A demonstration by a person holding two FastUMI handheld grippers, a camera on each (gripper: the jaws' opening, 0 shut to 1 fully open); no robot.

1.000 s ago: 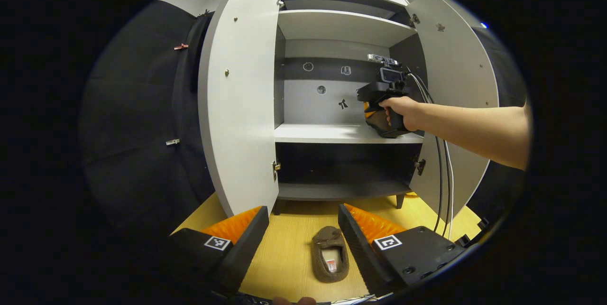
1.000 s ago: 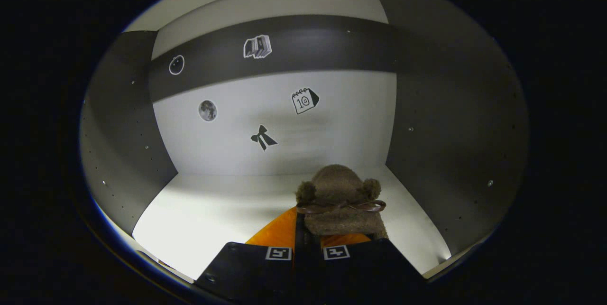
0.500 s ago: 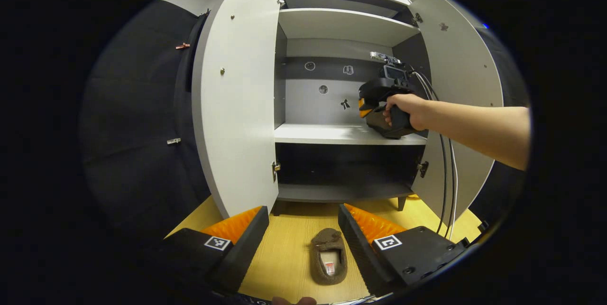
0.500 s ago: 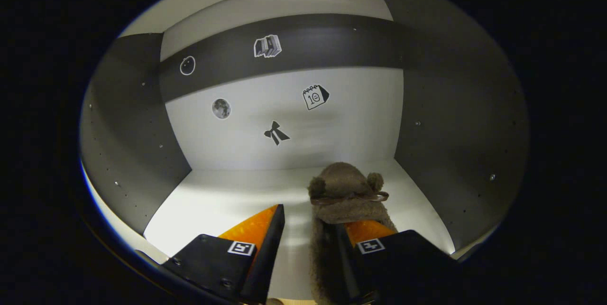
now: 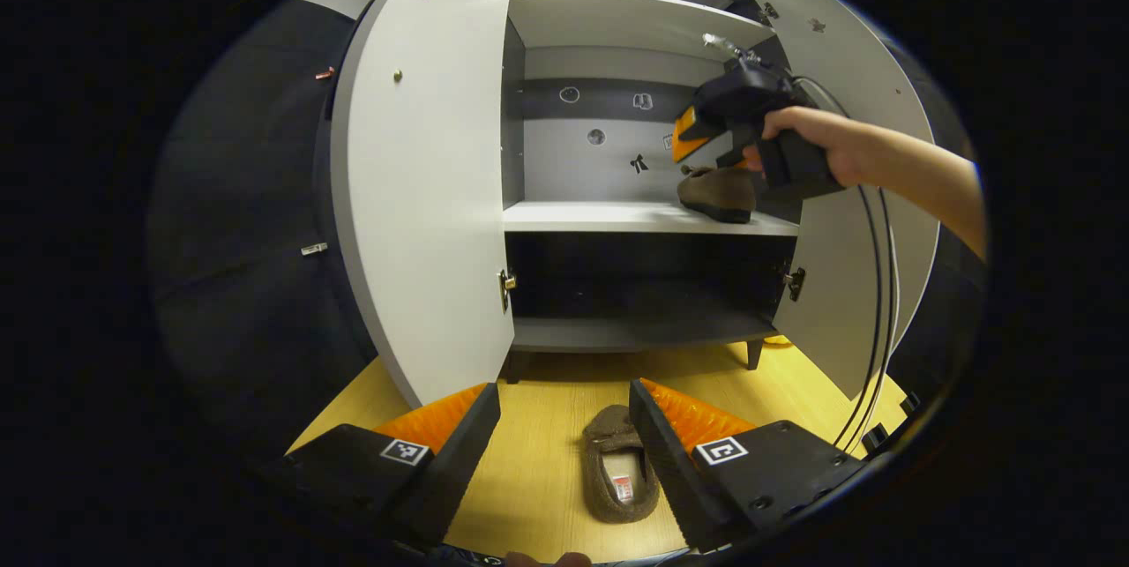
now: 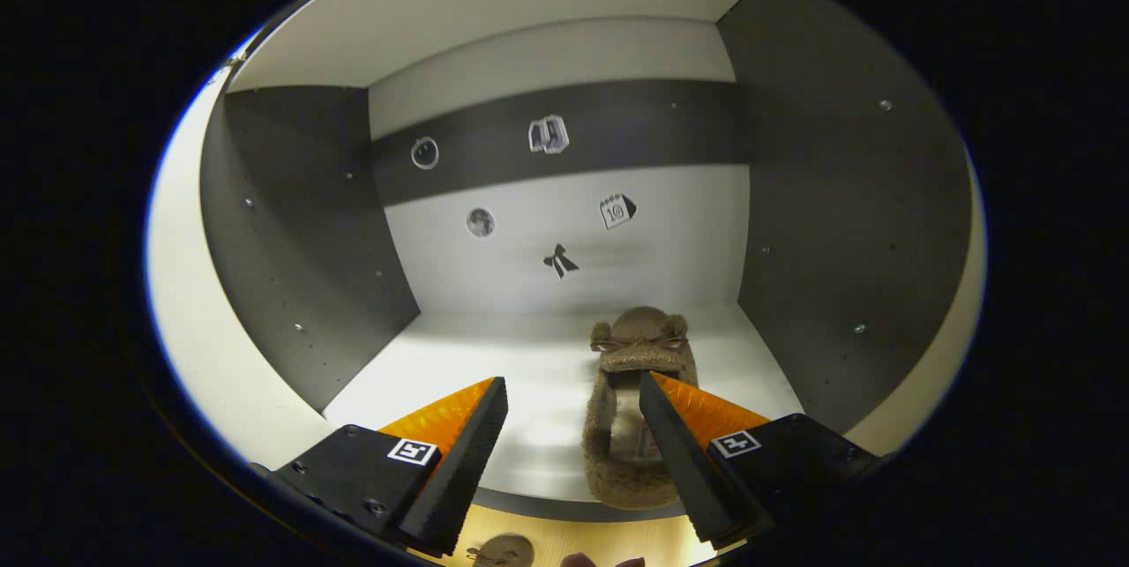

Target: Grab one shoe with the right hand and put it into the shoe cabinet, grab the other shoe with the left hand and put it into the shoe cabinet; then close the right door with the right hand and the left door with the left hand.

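Both claws are wide open and hold nothing. My right gripper (image 6: 571,443) hangs in front of the middle shelf (image 6: 494,364) of the shoe cabinet (image 5: 617,91). One brown fuzzy shoe (image 6: 637,408) lies flat on that shelf, toe to the back, just past my right finger and a little lower. It touches neither finger. In the left gripper view I see the same shoe (image 5: 716,194) at the right end of the shelf, with the right gripper (image 5: 706,128) just above it (a hand (image 5: 816,139) holds it by the handle).

My left gripper (image 5: 564,439) is low over the floor. The other shoe (image 5: 619,461) lies on the yellow wood floor (image 5: 538,479) between my two fingers, nearer the right one, toe toward the cabinet.

Left door (image 5: 423,197) and right door (image 5: 869,223) both stand open. Small stickers (image 6: 549,133) dot the back wall: a bow, a moon, a calendar page. A small label sits inside the floor shoe, too tiny to read.
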